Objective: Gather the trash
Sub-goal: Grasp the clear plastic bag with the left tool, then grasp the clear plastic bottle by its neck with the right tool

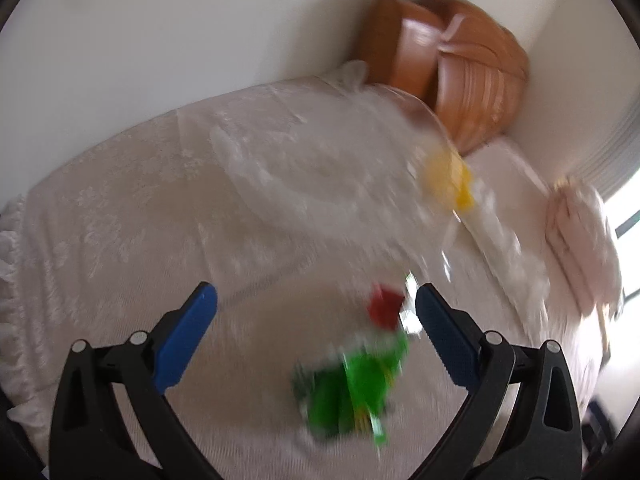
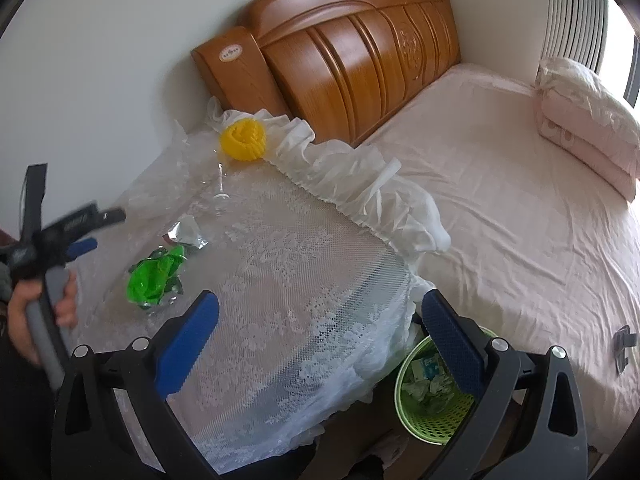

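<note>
Left wrist view: the left gripper (image 1: pixel 316 300) has its blue pads spread wide, with nothing between them. Beyond it, on the lace tablecloth (image 1: pixel 120 200), lies a crumpled green wrapper (image 1: pixel 352 384), blurred by motion; its long axis appears to run from near left to far right, where a red scrap (image 1: pixel 385 307) lies just beside the right pad. A yellow object (image 1: pixel 450 179) sits at the far right of the table, next to clear plastic film (image 1: pixel 320 168). The wooden headboard (image 1: pixel 448 68) stands beyond.

Right wrist view: the right gripper (image 2: pixel 318 312) is likewise spread wide and holds nothing. The green wrapper (image 2: pixel 154 276) is glossy, translucent and bunched up, with no clear pointing end; it lies at the near left of the table, beside a crumpled silvery scrap (image 2: pixel 186 234). The left gripper (image 2: pixel 86 230), held in a hand (image 2: pixel 40 312), is near it at the left edge. The yellow ribbed ball-like object (image 2: pixel 243 139) rests at the far edge. A green wastebasket (image 2: pixel 432 400), holding paper, stands on the floor between the table and the bed (image 2: pixel 520 200).
</note>
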Available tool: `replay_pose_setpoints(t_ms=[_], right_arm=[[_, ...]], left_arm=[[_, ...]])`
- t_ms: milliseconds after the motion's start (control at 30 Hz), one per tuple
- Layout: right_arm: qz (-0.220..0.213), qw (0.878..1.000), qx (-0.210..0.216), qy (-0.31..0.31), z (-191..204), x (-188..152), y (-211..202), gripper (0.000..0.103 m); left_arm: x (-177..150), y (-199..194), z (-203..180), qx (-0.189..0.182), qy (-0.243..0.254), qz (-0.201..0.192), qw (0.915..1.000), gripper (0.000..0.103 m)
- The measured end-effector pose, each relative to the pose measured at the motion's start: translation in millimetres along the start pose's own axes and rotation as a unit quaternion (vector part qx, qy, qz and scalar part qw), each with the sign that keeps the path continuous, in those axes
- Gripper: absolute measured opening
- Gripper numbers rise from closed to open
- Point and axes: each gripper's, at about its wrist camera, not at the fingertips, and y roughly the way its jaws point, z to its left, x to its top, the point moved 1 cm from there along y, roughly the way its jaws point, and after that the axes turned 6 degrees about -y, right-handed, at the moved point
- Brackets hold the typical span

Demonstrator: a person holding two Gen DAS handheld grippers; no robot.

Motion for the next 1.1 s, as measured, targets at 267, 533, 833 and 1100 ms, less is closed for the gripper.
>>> replay_pose_setpoints(t_ms=[267,533,833,1100], right_arm=[[0.017,1.0,0.003,-0.003,11,18,30,0.101],[0.026,0.999,0.006,-0.02,24,37,54,0.101],[0.033,0.998,0.015,-0.041,40,50,73,0.101],[0.033,0.996,0.028,-0.072,58,68,95,0.101]], left_arm=[[43,71,13,0.018,-0.071,0.024,0.9971,0.095],[59,108,30,0.007,-0.149,0.042,0.9879,0.064],[69,115,24,0.0,-0.116,0.051,0.992,0.025],[74,87,44,-0.002,-0.105,0.021,0.9942,0.022]])
